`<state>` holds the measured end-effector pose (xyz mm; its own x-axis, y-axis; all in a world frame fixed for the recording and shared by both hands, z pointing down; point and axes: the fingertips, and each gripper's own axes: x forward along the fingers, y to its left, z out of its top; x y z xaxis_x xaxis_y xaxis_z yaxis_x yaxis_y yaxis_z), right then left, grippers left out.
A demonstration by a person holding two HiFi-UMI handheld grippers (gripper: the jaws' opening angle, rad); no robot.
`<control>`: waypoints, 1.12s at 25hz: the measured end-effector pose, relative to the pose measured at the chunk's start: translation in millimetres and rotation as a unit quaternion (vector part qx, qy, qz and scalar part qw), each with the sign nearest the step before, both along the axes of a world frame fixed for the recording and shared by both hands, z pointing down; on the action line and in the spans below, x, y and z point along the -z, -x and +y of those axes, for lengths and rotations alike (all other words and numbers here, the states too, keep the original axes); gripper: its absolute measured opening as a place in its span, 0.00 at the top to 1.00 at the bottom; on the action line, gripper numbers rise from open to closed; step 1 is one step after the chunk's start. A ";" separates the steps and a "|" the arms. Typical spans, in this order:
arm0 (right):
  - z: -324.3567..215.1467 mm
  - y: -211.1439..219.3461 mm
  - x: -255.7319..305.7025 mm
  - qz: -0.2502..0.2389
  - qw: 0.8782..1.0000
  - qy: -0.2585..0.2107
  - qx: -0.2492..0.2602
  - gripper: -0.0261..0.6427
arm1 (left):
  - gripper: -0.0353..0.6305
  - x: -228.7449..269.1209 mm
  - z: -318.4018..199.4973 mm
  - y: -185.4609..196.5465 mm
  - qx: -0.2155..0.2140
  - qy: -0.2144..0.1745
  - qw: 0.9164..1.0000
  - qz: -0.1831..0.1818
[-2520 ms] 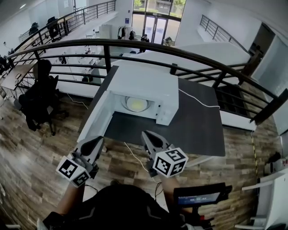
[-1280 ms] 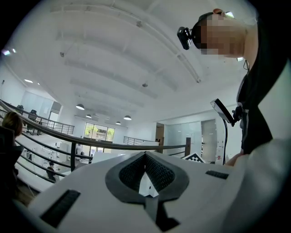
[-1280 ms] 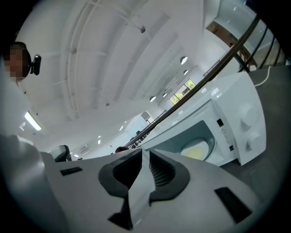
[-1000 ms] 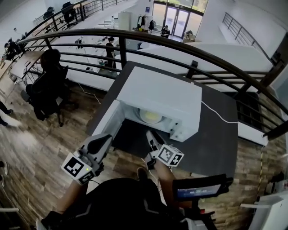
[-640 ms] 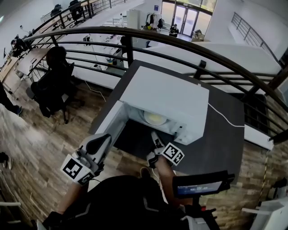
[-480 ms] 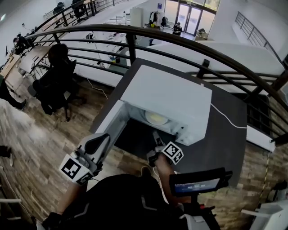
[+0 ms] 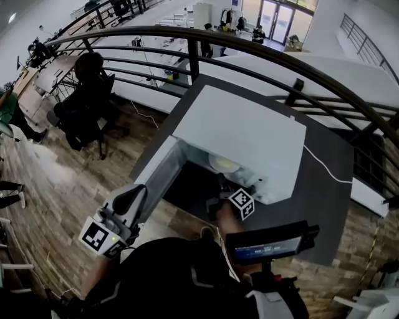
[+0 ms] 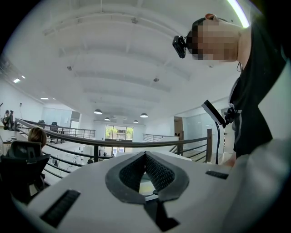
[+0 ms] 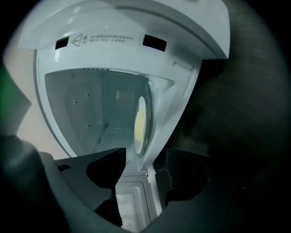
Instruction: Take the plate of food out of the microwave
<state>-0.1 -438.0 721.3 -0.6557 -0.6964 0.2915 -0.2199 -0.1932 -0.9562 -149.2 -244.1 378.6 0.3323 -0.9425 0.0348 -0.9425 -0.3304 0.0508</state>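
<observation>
Head view: the plate of food [image 7: 224, 164] sits in the open microwave [image 7: 249, 134], just beyond my right tongs [image 7: 220, 185], left tongs [image 7: 128, 199] well back near me; left gripper view: those clenched, empty; right gripper view: jaws opening, gripping nothing, plate's rim dead ahead

Bright daylight from windows [image 7: 274, 15] at twelve o'clock; fisheye bending at every edge. Right gripper view dim, blurred, dark-cornered.
</observation>
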 end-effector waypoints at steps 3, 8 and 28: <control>-9.0 1.4 -4.7 -0.003 1.000 0.009 -0.011 0.58 | 0.94 -1.2 2.0 2.7 0.010 0.005 1.000 -0.002; -21.5 7.0 -10.8 -0.011 0.999 0.028 -0.024 0.58 | 0.94 -1.7 2.5 5.3 0.024 0.010 1.000 -0.007; -39.2 18.4 -24.9 -0.031 0.996 0.067 -0.043 0.56 | 0.94 -1.6 15.1 9.6 0.049 0.023 0.998 -0.011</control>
<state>-18.6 -477.2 746.1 -0.6147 -0.7090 0.3458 -0.1380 -0.3349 -0.9321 -158.8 -229.1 380.1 0.2367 -0.9678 0.0856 -0.9714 -0.2338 0.0425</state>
